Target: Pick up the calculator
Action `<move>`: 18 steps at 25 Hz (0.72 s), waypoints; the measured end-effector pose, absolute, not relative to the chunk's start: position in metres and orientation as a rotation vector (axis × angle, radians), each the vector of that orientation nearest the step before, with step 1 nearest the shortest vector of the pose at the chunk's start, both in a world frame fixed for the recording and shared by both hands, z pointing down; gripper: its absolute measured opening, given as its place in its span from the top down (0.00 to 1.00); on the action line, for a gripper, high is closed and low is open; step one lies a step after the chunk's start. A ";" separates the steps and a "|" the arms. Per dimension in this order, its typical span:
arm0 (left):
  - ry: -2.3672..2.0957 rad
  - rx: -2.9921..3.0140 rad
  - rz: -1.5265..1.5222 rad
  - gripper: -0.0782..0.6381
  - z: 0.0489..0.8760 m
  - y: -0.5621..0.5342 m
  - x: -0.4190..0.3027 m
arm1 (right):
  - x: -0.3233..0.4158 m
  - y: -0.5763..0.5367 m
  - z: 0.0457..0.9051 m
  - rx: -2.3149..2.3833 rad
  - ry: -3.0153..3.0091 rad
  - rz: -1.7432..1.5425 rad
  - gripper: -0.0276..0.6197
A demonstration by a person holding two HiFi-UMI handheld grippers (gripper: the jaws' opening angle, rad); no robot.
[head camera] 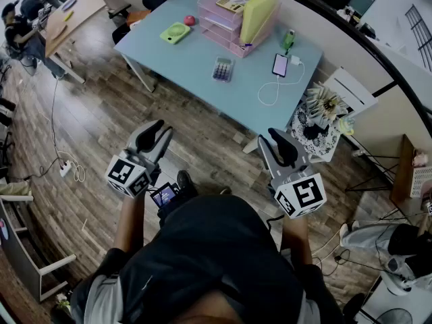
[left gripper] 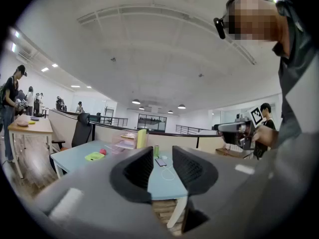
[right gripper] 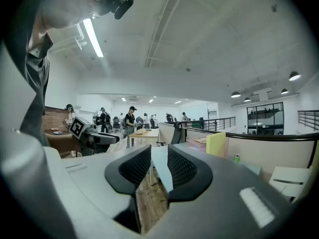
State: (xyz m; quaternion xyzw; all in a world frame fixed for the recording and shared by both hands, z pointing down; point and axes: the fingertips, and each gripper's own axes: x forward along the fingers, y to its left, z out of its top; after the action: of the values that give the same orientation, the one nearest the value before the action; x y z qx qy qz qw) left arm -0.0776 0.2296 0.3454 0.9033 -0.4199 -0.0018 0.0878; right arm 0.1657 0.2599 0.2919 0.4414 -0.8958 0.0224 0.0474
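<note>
Head view, left tongs (head camera: 154,132): my jaws stand apart with nothing between them, held over the brown wooden plank floor (head camera: 101,120).
Head view, right tongs (head camera: 275,144): these jaws are apart and empty too, level with my left pair.
Head view, small grey calculator with purple keys (head camera: 223,69): it lies flat on the light blue rectangular table (head camera: 182,63), ahead of both tongs and well apart from each.
Head view, black smartphone with a pink screen (head camera: 280,65): it lies on the table ahead of my right tongs, beside the calculator, with a white cable (head camera: 270,93) looping toward me.
Head view, pink plastic drawer unit (head camera: 223,22): it stands beyond the calculator, with a yellow folder (head camera: 258,15) leaning on it.
Left gripper view, jaws: the two black ridged pads stand parted around an empty gap. Through the gap I see the table top, the smartphone and its cable.
Left gripper view, calculator: I cannot make it out here.
Right gripper view, jaws: they stand parted and hold nothing. The gap shows a table corner and the floor below it.
Right gripper view, green can-shaped container (right gripper: 237,158): it stands off to the right of my jaws, past the yellow folder.
</note>
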 end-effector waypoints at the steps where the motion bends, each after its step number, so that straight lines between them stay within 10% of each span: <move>1: -1.247 2.693 -0.005 0.66 0.346 0.228 -0.081 | 0.162 0.259 0.292 1.348 -2.731 0.068 0.80; 18: -1.137 2.736 0.013 0.66 0.358 0.173 -0.174 | 0.069 0.215 0.287 1.433 -2.692 0.111 0.80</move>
State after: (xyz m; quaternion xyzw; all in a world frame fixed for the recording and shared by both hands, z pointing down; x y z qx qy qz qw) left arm -0.1738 0.1726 0.3580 0.9198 -0.3821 0.0044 0.0892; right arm 0.0689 0.2154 0.2871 0.4690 -0.8813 0.0365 0.0451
